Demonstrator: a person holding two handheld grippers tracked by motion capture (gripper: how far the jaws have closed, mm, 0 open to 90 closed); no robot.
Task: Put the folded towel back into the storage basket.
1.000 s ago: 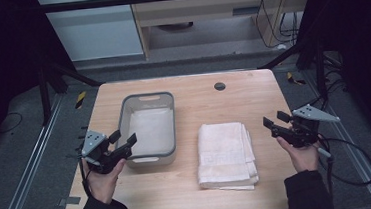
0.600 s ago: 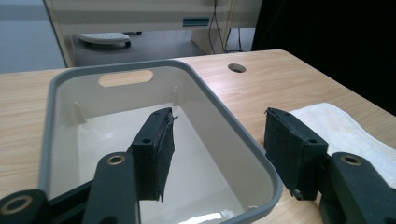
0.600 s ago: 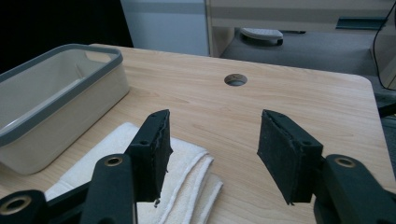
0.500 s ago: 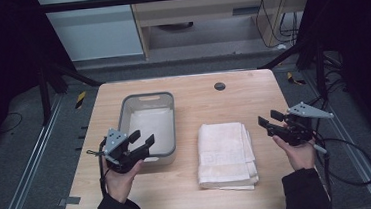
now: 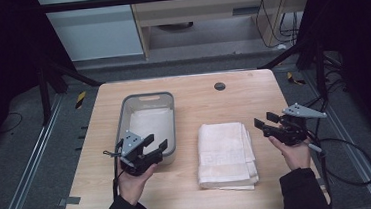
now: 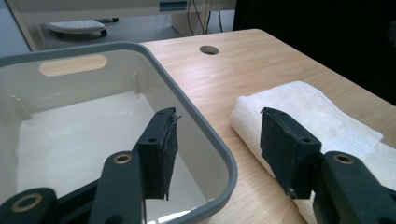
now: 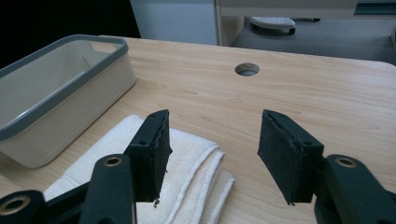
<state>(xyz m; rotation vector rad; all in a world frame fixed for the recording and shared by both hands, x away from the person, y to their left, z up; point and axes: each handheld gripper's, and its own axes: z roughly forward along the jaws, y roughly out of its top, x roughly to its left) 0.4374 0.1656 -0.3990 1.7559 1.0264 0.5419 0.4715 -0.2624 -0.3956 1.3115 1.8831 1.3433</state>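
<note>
Towel (image 5: 226,154) folded flat on counter (image 5: 207,90), just R of grey bin (image 5: 147,122). L gripper (image 5: 149,148) over bin's near R corner, jaws just been closing, nothing between. R gripper (image 5: 270,124) R of towel, jaws apart, empty.

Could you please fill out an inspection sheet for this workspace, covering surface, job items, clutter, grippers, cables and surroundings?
Surface: light wooden table with a round cable hole near the far edge.
Job's things: folded white towel lying flat right of centre; grey-rimmed plastic bin to its left, something white lying flat on its bottom.
Clutter: nothing seen.
Grippers: left gripper at the bin's near right corner, jaws apart, having just been closing, nothing clamped; right gripper right of the towel, jaws apart, empty.
Cables: black cable loops off the right gripper.
Surroundings: grey carpeted floor, metal frame rails, wooden desk behind.
</note>
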